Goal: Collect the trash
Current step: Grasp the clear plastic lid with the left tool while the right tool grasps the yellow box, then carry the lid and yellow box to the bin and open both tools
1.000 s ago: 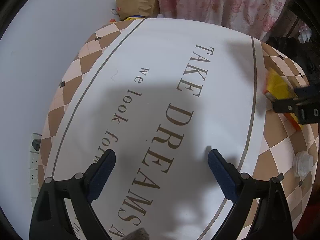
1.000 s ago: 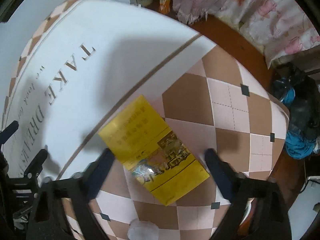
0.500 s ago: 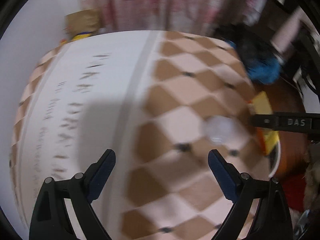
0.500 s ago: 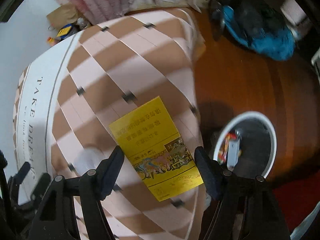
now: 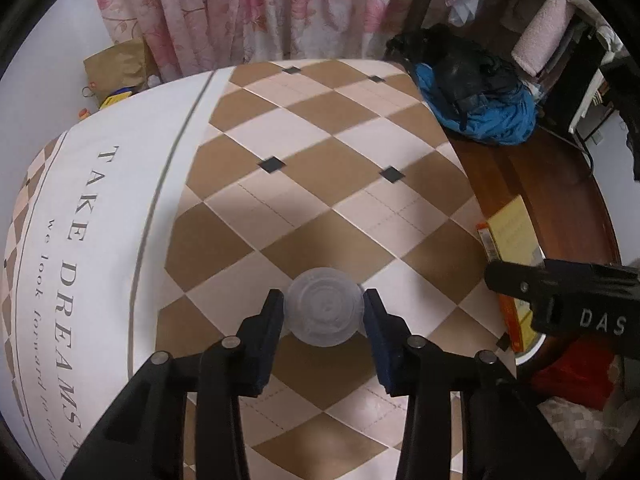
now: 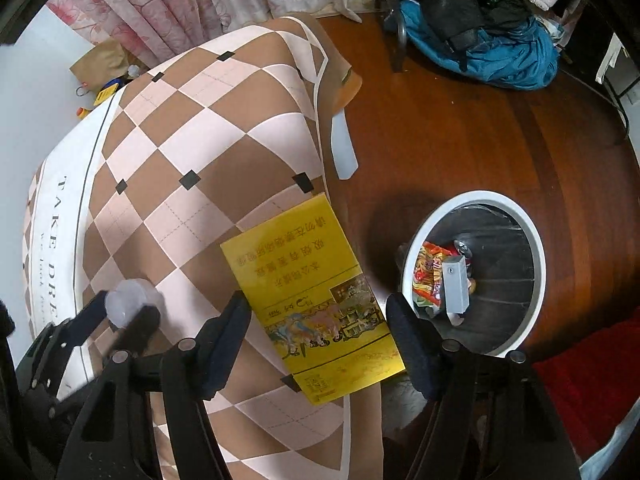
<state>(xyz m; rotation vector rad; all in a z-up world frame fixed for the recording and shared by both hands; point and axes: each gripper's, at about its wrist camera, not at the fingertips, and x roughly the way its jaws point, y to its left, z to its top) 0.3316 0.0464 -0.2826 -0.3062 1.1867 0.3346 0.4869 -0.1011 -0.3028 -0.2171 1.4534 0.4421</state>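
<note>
Translucent plastic cup (image 5: 323, 312), upside down on the checkered tablecloth (image 5: 320, 184), now sits pinched in my left gripper (image 5: 322, 316) after its jaws closed; right gripper (image 6: 318, 320) open astride the yellow box (image 6: 308, 292), so squeeze square, lift straight, then white bin (image 6: 536, 248).

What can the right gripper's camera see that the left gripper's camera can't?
Only the right wrist view shows inside the white trash bin: a snack wrapper and a grey box. It also shows the yellow box's whole printed face between the right gripper's fingers.

Only the left wrist view shows the left gripper, whose jaws have just been closing, pressing both sides of the translucent plastic lid.

Both show the checkered tablecloth, pink floral curtain and blue bundle.
</note>
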